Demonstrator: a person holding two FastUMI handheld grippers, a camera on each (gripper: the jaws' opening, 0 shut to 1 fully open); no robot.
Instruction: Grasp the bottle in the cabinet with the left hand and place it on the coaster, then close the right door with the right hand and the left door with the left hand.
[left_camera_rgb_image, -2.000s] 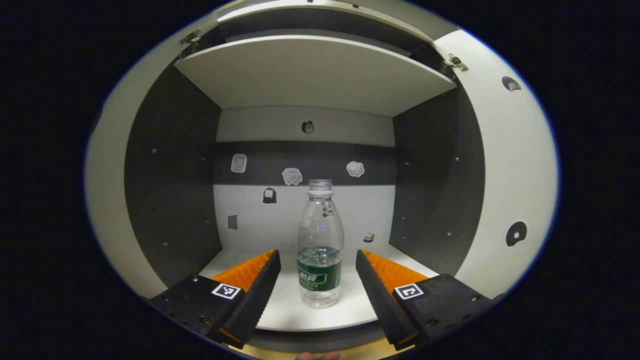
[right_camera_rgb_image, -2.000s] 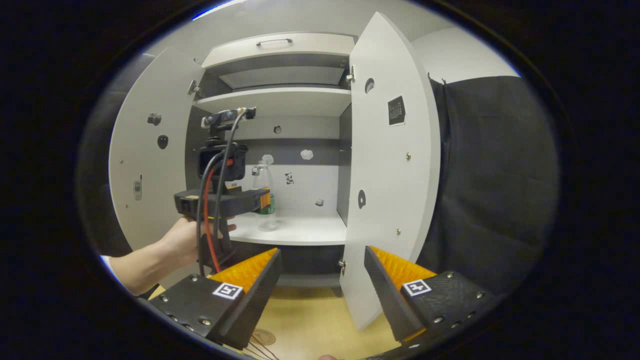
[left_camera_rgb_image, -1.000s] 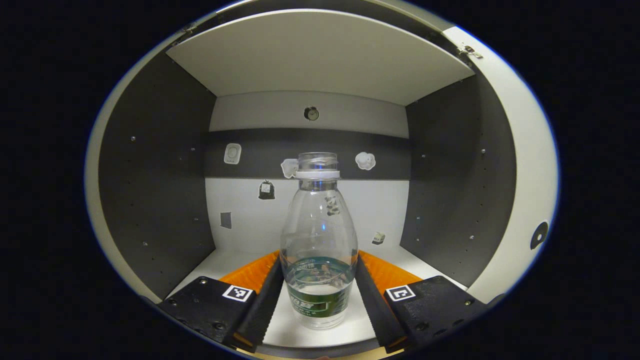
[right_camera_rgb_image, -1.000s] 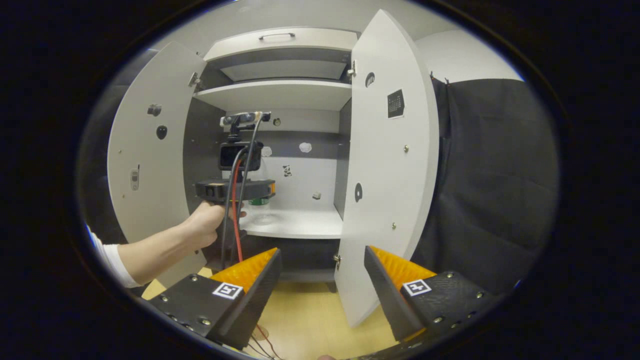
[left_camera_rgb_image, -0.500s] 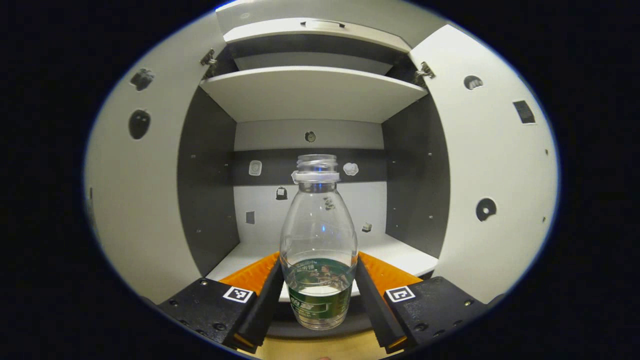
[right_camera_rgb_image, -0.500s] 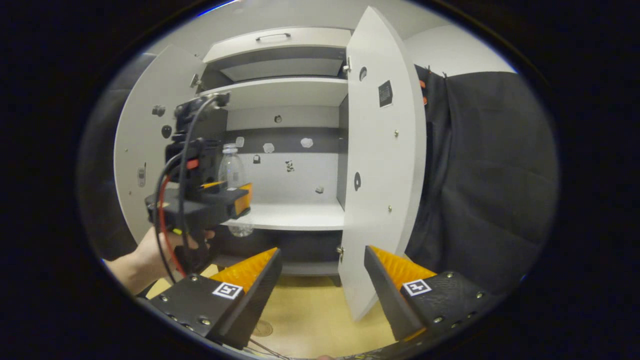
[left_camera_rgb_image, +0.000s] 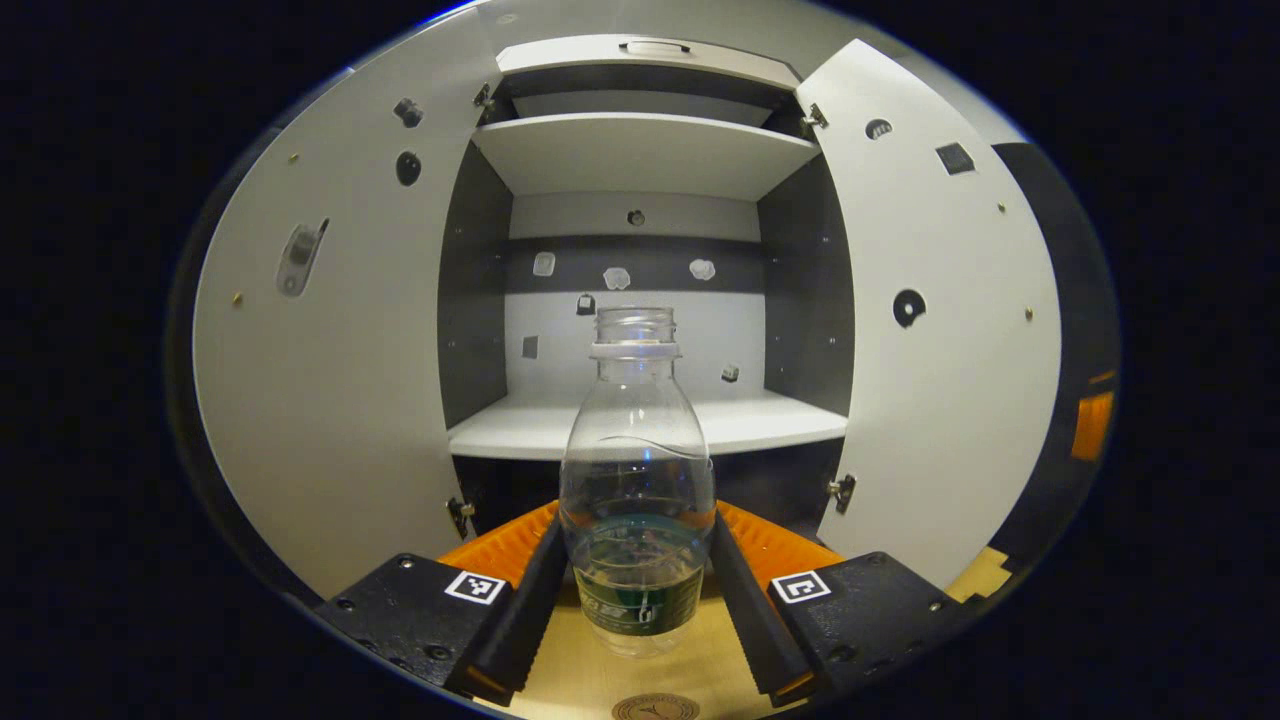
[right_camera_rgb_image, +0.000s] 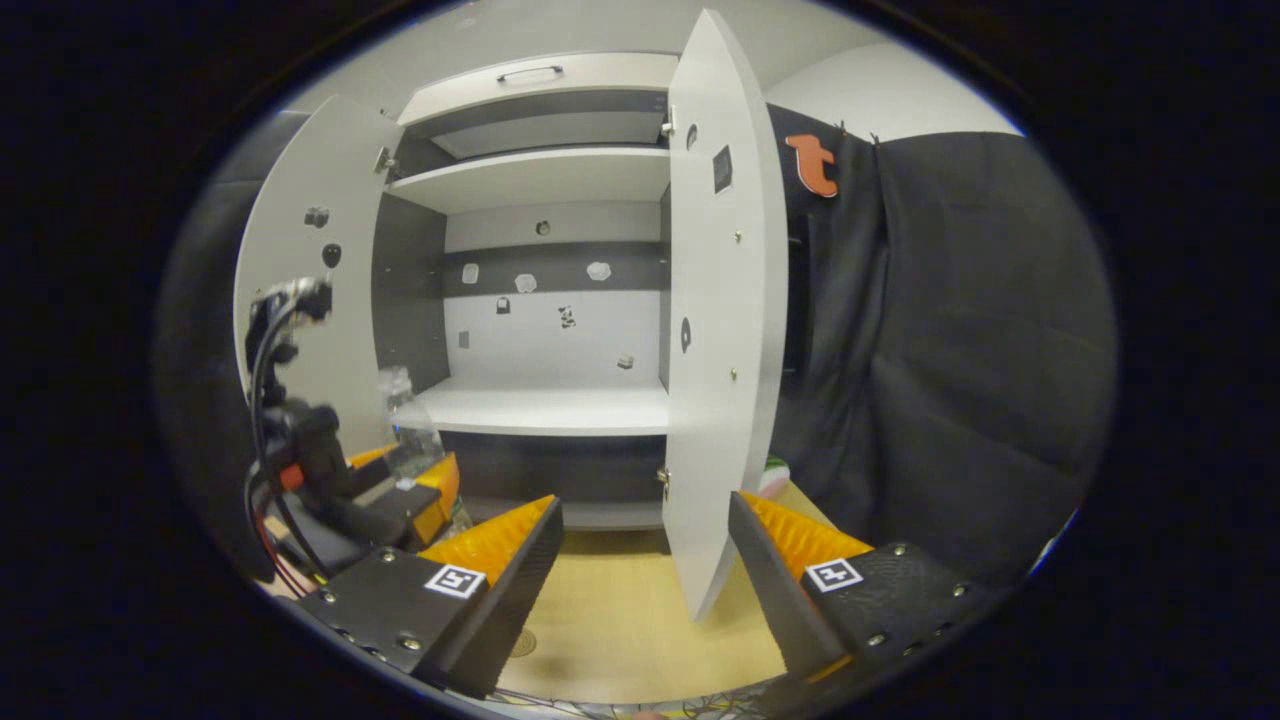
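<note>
Clamping the bottle (left_camera_rgb_image: 638, 500) between its 2 fingers, the left gripper (left_camera_rgb_image: 637, 590) holds it upright in front of the cabinet (left_camera_rgb_image: 640, 160), clear of the shelf (left_camera_rgb_image: 520, 432) and above the wooden table (left_camera_rgb_image: 570, 680), with the round coaster (left_camera_rgb_image: 655, 708) just below the bottle's base at the bottom edge of the left gripper view. A little water sits in the bottle's lower part. Both doors stand open: the left door (left_camera_rgb_image: 330, 400) and the right door (left_camera_rgb_image: 940, 330). In the right gripper view, the right gripper (right_camera_rgb_image: 645, 560) has its jaws spread wide with nothing between them, facing the right door's edge.
</note>
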